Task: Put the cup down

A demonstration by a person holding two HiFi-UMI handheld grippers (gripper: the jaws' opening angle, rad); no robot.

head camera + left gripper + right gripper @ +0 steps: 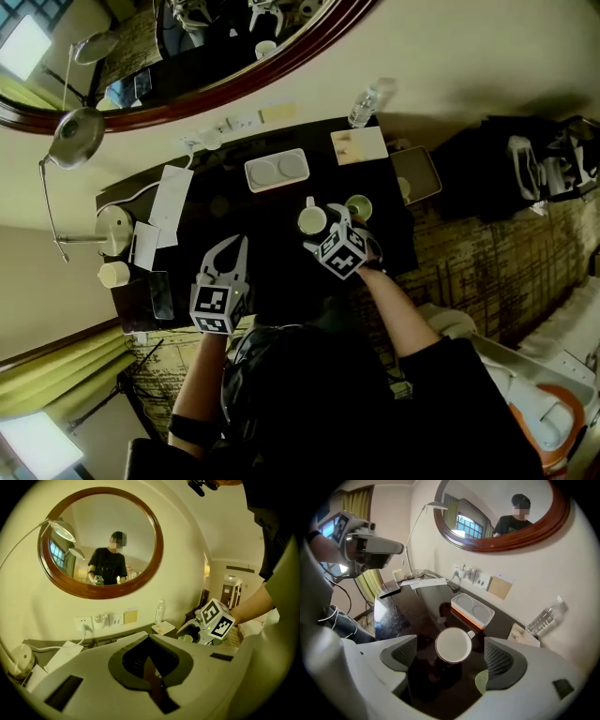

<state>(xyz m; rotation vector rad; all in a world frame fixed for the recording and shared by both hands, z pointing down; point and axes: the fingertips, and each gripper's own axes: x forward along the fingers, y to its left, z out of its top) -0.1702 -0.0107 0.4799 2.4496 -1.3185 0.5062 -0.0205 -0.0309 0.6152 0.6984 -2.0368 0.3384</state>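
A white cup (pixel 453 645) stands upright on the dark table (pixel 417 611), its handle turned toward the wall. My right gripper (pixel 451 657) points steeply down over it with its jaws wide apart. The cup sits in the gap between them, and neither pad touches it. From the head view the same cup (pixel 312 220) is just ahead of my right gripper (pixel 324 230), near the table's right part. My left gripper (pixel 228 248) hovers left of the middle, and in its own view its jaws (pixel 152 667) are shut with nothing in them.
A pale green round dish (pixel 358 206) lies right of the cup, close to the right jaw. A white two-well tray (pixel 277 171), a notepad (pixel 358 145) and a water bottle (pixel 364 106) stand by the wall. Lamp base (pixel 112 225), papers (pixel 171 202) and a phone (pixel 161 295) are at the left.
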